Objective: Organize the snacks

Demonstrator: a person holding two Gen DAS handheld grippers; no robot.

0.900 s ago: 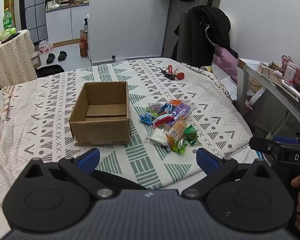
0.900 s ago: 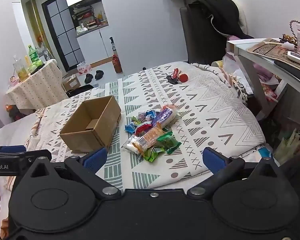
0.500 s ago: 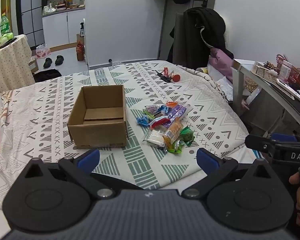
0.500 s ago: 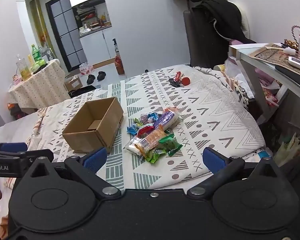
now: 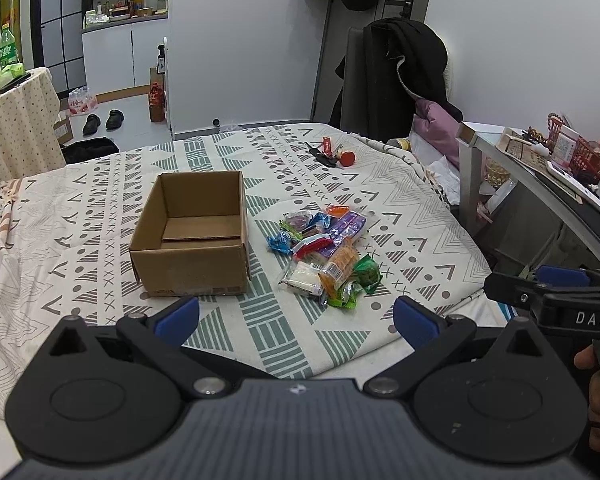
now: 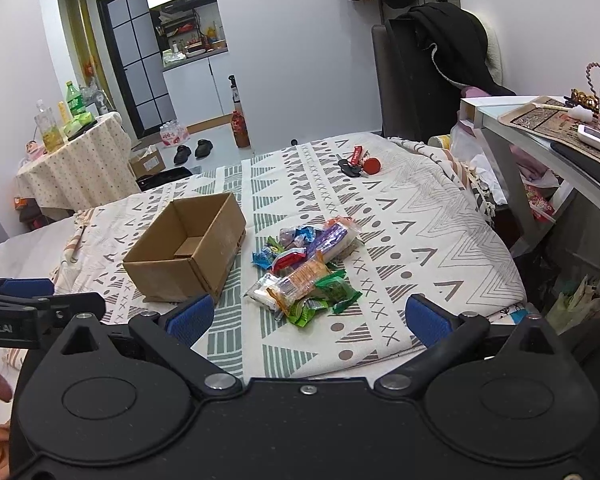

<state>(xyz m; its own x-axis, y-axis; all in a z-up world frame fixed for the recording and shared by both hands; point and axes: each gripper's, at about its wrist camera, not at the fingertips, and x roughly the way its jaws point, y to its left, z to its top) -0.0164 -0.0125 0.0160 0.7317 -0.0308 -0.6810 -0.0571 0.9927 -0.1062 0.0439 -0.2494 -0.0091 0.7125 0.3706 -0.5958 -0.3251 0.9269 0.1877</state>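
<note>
Desk tray [image 6: 548, 118] clear from right only

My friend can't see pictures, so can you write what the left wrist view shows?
An open, empty cardboard box sits on a patterned bedspread, with a pile of wrapped snacks just to its right. The left tool hangs open near the bed's edge, holding nothing.

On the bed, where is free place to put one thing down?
Bare cover lies left of the cardboard box, between the snack pile and the keys, and along the near edge. Between box and pile it is narrow.
</note>
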